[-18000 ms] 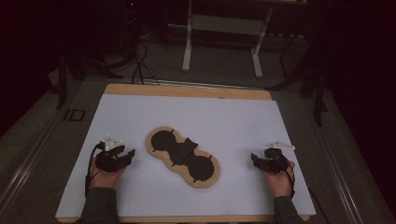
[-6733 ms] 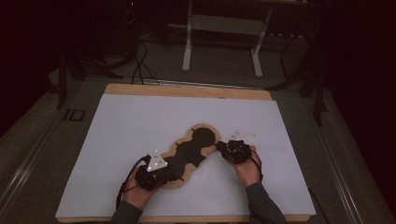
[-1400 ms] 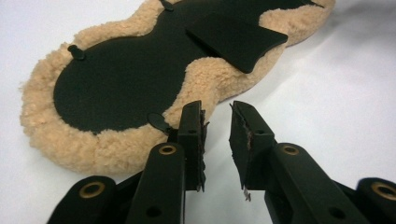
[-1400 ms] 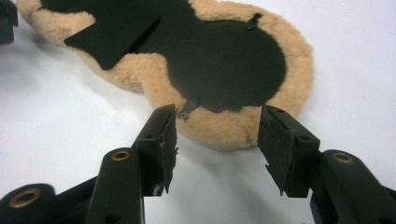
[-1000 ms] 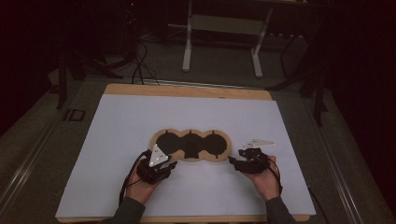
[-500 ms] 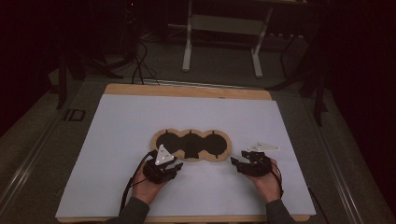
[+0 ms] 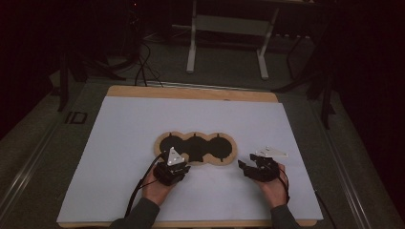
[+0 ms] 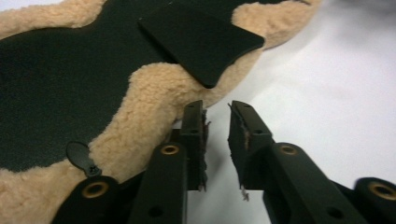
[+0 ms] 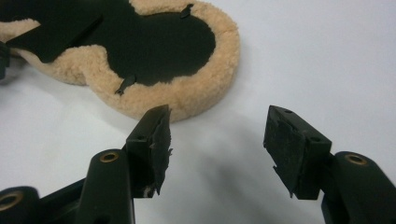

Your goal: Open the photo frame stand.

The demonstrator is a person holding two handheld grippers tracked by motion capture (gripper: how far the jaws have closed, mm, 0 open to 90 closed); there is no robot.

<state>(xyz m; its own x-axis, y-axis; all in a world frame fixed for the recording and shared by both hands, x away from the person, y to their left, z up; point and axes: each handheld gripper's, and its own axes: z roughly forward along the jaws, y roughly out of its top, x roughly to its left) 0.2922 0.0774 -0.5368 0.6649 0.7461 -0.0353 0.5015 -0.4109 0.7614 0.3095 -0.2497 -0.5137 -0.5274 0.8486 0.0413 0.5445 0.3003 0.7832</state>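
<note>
The left end of the fleece pad (image 7: 165,144) is covered by the left gripper (image 7: 173,161) in the high view; the pad is cut off at the top of both gripper views

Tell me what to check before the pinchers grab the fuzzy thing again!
1. Left gripper open: ok, a narrow gap.
2. Right gripper open: ok, jaws wide apart.
3. Both grippers hold nothing: ok.
4. Fuzzy tan pad lies flat on the white sheet: ok.
5. Left gripper near the pad's edge: ok, right beside it.
6. Black flap fixed down: cannot tell.
</note>
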